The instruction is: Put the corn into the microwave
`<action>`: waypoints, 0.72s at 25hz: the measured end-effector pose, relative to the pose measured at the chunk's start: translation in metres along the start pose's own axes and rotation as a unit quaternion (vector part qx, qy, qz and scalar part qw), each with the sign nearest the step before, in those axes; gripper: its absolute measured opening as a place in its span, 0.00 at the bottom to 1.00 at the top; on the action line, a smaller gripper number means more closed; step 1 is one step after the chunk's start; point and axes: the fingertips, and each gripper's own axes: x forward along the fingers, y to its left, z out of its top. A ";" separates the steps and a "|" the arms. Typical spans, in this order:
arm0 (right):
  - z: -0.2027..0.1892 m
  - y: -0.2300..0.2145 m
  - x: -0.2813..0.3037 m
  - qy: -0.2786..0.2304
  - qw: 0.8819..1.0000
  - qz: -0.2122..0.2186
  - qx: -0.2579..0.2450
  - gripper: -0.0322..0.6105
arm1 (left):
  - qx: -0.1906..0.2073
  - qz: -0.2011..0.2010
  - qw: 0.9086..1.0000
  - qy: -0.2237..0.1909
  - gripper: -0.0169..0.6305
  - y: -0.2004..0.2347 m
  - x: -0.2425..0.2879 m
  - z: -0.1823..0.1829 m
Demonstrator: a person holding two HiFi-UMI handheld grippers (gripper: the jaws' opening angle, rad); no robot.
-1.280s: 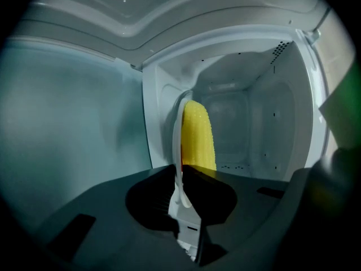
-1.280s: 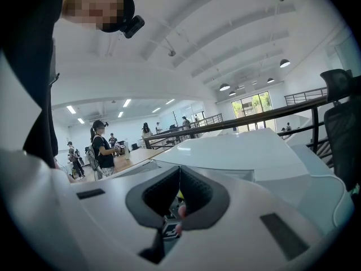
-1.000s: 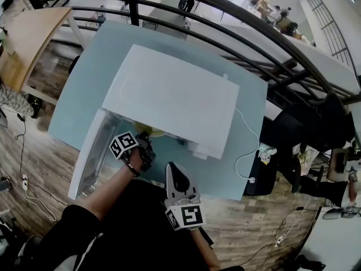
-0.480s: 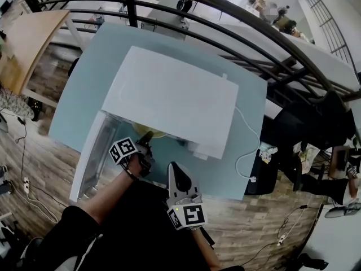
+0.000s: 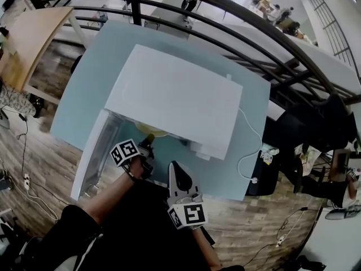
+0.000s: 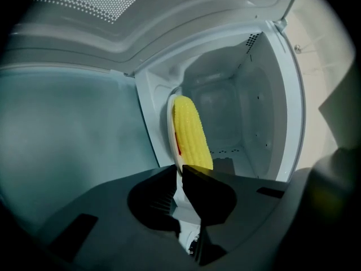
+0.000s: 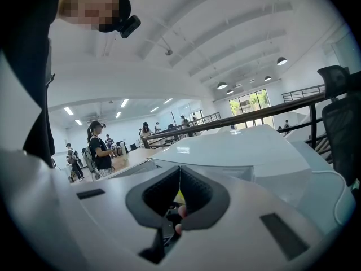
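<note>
Left gripper [image 6: 178, 167]: the jaws have just been closing and now stand almost together. The thin rim of a white plate [image 6: 172, 123] runs down into the slit between the pads, and it reads as a pinch on that rim. The corn [image 6: 192, 137], a yellow cob, lies on the plate just beyond the jaw tips, pointing lengthwise away from them. Plate and cob sit at the mouth of the white microwave [image 5: 175, 97], with its bare cavity behind them. In the head view the plate's near edge shows just under the oven's front lip. Whether the plate rests on the cavity floor cannot be told. The microwave door [image 5: 90, 151] stands swung open on the left.

Right gripper [image 7: 179, 169]: the jaw tips meet, with nothing between them. It is held near the person's body, beside the left gripper and clear of the oven.

The microwave stands on a pale blue-green table [image 5: 84, 89], and a white cable [image 5: 251, 179] trails from the oven's right side. Beyond is a dark railing [image 5: 134, 4], and the right gripper view shows people [image 7: 100, 151] standing in the hall.
</note>
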 end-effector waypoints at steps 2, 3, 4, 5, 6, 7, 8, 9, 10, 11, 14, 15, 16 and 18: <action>0.001 -0.001 0.000 -0.001 1.000 -0.001 0.000 0.06 | -0.009 -0.001 1.000 -0.001 0.08 0.000 0.002 0.001; 0.001 -0.002 0.000 -0.001 1.000 -0.002 0.000 0.06 | -0.011 0.000 1.000 -0.002 0.08 0.000 0.004 0.002; 0.001 -0.002 0.000 -0.001 1.000 -0.004 0.000 0.06 | -0.010 0.002 1.000 -0.003 0.08 0.000 0.005 0.003; 0.001 -0.002 0.000 -0.001 1.000 -0.005 0.001 0.06 | -0.009 0.003 1.000 -0.004 0.08 0.000 0.007 0.005; 0.001 -0.003 0.000 -0.001 1.000 -0.006 0.002 0.06 | -0.009 0.005 1.000 -0.005 0.08 -0.001 0.008 0.007; 0.001 -0.004 0.000 -0.001 1.000 -0.008 0.002 0.06 | -0.009 0.006 1.000 -0.006 0.08 -0.001 0.010 0.008; 0.001 -0.004 -0.001 -0.001 1.000 -0.009 0.002 0.06 | -0.009 0.007 1.000 -0.007 0.08 -0.001 0.012 0.009; 0.001 -0.005 -0.001 0.000 1.000 -0.010 0.002 0.06 | -0.008 0.008 1.000 -0.007 0.08 -0.001 0.014 0.010; 0.000 -0.006 -0.001 0.000 1.000 -0.011 0.002 0.06 | -0.008 0.009 1.000 -0.006 0.08 0.000 0.016 0.011; 0.000 -0.006 -0.002 0.000 1.000 -0.012 0.002 0.06 | -0.008 0.009 1.000 -0.005 0.08 0.001 0.017 0.012; 0.000 -0.008 -0.002 0.000 1.000 -0.015 0.003 0.06 | -0.001 0.010 1.000 -0.001 0.08 0.001 0.022 0.012; 0.000 -0.009 -0.001 0.000 1.000 -0.015 0.003 0.06 | 0.004 0.012 1.000 0.001 0.08 -0.001 0.023 0.012; 0.000 -0.009 -0.001 0.000 1.000 -0.015 0.002 0.06 | 0.009 0.013 1.000 0.002 0.08 -0.002 0.024 0.012; 0.000 -0.009 -0.001 0.001 1.000 -0.015 0.001 0.06 | 0.018 0.015 1.000 0.002 0.08 -0.002 0.025 0.013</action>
